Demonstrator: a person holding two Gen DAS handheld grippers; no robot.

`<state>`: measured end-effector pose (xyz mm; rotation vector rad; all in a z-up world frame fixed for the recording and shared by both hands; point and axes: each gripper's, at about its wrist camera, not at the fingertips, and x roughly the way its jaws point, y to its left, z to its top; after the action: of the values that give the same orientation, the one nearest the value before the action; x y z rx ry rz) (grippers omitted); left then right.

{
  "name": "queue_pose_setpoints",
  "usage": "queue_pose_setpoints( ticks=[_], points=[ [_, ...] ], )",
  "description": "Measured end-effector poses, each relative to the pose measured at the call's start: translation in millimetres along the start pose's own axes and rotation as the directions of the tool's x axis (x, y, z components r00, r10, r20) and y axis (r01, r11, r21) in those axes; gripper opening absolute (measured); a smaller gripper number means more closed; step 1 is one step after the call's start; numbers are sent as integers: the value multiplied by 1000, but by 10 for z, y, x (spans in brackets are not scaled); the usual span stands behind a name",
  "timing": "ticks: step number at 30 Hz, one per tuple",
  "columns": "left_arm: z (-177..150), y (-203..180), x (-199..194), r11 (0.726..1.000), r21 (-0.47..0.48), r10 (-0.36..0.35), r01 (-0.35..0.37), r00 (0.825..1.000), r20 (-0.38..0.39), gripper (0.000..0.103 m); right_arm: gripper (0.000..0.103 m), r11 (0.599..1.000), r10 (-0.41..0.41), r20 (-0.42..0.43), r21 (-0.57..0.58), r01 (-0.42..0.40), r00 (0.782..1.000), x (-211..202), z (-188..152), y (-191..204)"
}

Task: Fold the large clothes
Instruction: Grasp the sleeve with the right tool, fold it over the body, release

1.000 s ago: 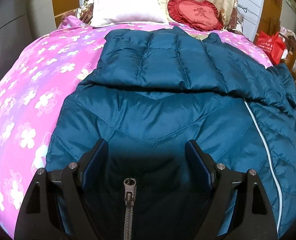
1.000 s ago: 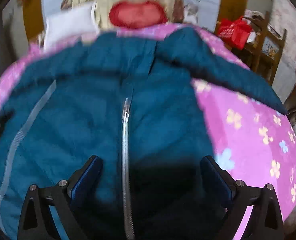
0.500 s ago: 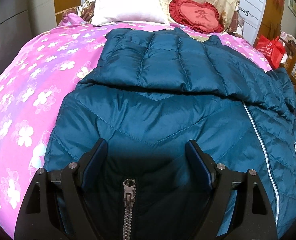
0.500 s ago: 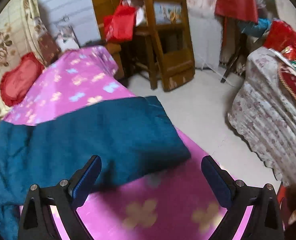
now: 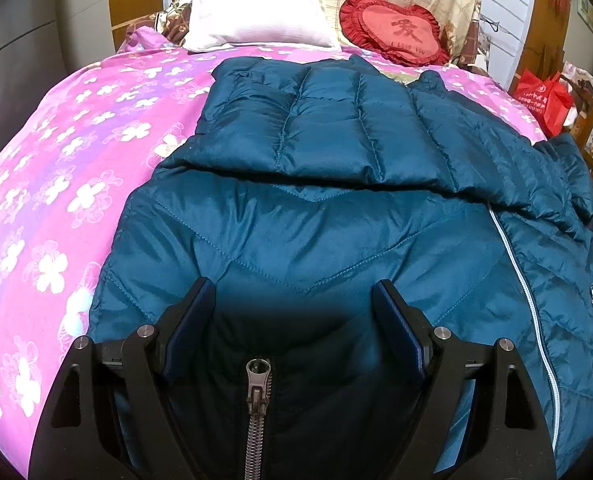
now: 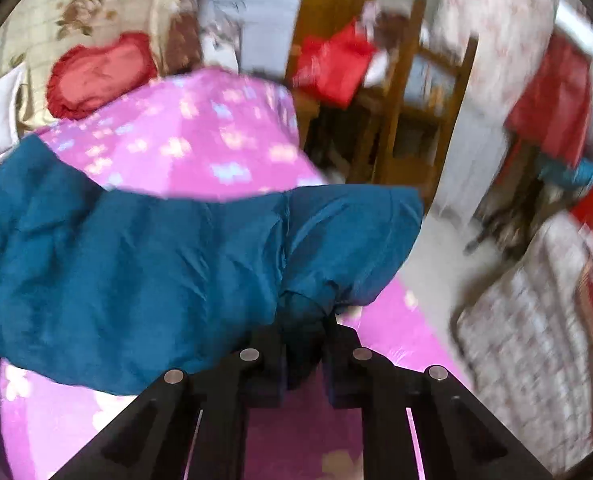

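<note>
A teal quilted jacket [image 5: 316, 240] lies spread on the pink flowered bed cover [image 5: 56, 200], with one sleeve [image 5: 316, 128] folded across its upper part. My left gripper [image 5: 294, 304] hovers open over the jacket's near end, with the zipper pull [image 5: 258, 384] between its fingers and no pad pressing on cloth. In the right wrist view, my right gripper [image 6: 304, 332] is closing tight on the end of the other sleeve [image 6: 176, 260]. Bunched teal cloth is pinched between its fingers, near the bed's right edge.
A white pillow [image 5: 256, 12] and a red heart cushion [image 5: 392, 32] lie at the head of the bed. Beyond the bed's right edge are a red bag [image 6: 332, 64], a wooden chair [image 6: 416, 100], bare floor [image 6: 436, 272] and furniture under a floral cloth [image 6: 536, 312].
My right gripper swung from over the jacket's zipper to the sleeve at the bed's right edge and went from wide open to shut on the sleeve end. The left gripper stayed put.
</note>
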<state>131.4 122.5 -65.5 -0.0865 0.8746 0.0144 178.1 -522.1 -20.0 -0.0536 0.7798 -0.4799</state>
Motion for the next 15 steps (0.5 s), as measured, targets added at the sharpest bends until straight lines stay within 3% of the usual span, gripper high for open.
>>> queue_pose_setpoints(
  ticks=[3,7,10,15],
  points=[
    [-8,0,-8,1000,-5,-3,3,1000,2,82,13,995,-50,98,-86,58,994,-516,91,328],
    [-10,24,-17,1000,-16,-15,15,1000,6,82,13,977,-33,209,-201,76,977,-1173,91,954],
    [-9,52,-23,999,-27,-30,30,1000,9,82,13,957,19,258,-284,57,966,-1562,-43,1559],
    [-11,122,-48,996,-57,-65,66,998,19,82,13,917,164,263,-396,-48,951,-1924,-389,2653]
  ],
)
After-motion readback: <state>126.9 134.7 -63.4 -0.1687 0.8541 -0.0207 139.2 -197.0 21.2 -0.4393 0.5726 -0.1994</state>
